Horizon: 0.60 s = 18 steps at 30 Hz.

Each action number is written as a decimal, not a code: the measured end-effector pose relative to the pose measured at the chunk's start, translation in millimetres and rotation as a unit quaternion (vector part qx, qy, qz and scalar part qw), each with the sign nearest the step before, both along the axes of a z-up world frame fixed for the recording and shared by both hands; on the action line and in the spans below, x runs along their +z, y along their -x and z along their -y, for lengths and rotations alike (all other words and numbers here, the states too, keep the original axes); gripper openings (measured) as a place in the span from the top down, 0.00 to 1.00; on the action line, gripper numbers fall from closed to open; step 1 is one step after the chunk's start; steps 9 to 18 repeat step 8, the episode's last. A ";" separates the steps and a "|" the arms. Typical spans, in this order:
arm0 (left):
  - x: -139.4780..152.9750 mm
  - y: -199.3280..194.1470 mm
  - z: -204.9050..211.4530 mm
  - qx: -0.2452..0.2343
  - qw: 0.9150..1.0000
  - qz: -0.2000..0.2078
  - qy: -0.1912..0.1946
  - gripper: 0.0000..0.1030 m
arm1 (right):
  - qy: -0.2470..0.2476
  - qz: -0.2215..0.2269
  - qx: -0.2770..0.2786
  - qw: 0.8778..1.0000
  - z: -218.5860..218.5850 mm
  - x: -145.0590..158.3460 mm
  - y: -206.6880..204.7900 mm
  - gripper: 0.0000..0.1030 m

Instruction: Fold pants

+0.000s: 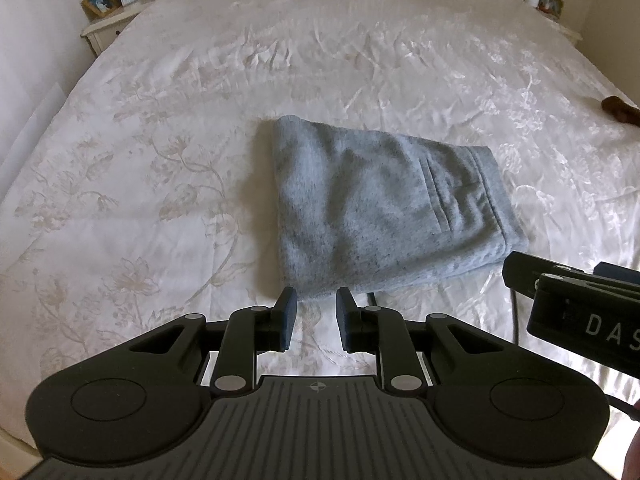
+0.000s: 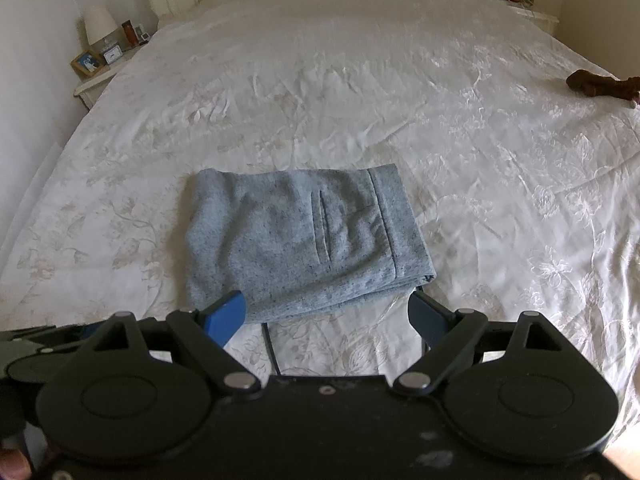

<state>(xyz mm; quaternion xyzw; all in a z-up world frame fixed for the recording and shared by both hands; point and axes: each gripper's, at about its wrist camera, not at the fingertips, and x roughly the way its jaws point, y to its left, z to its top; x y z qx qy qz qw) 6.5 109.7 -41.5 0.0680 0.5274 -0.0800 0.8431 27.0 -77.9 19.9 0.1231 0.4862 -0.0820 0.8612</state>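
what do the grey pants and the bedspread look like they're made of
Grey pants: likely fleecy cotton-blend knit, matte; flecked heather surface, soft thick folded edges. Bedspread: probably a satin-like woven damask, slightly shiny; its floral pattern catches the light and it creases crisply.

The left gripper (image 1: 316,318) points steeply down over the near edge of the bed, its jaws a narrow gap apart with nothing between them. The right gripper (image 2: 332,320) hangs just beside it at a similar downward tilt, jaws spread wide and empty. A fingertip (image 2: 14,466) shows at the lower left corner of the right wrist view.
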 end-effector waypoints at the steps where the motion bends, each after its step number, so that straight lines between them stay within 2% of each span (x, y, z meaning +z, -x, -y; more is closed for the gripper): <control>1: -0.8 -1.0 -0.4 -0.001 1.000 -0.001 0.000 0.80 | 0.000 -0.001 0.000 1.000 -0.1 -0.6 -0.7 0.10; 18: -6.7 -6.0 -3.0 -0.004 1.000 -0.012 0.003 0.80 | 0.002 -0.010 -0.005 1.000 -2.6 -6.0 -6.2 0.10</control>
